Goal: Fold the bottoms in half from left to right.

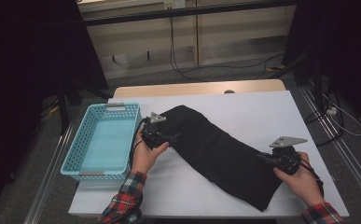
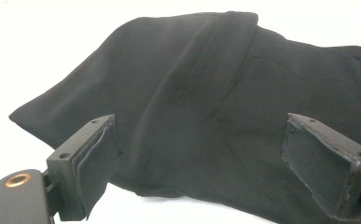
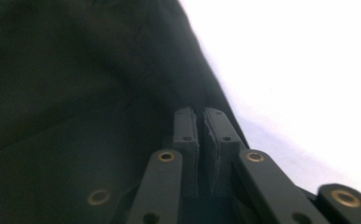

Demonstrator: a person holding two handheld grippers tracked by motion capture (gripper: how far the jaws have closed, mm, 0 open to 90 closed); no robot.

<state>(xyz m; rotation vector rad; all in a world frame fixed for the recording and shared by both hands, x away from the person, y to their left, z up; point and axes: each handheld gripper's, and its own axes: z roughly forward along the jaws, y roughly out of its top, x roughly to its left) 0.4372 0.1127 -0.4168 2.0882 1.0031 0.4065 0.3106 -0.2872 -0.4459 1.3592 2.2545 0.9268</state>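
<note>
A long black cloth (image 1: 218, 151) lies diagonally across the white counter (image 1: 262, 112), its long axis running from near the blue basket (image 1: 101, 140) toward the near right corner. The left gripper (image 2: 201, 154), fingers spread wide and empty, faces the cloth's far end; the right gripper (image 3: 201, 140), fingers pressed together, pinches the near-end edge.

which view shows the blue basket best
The high view: the blue basket sits whole at the table's left edge, beside the left gripper. The two gripper views look at the black cloth instead.
</note>
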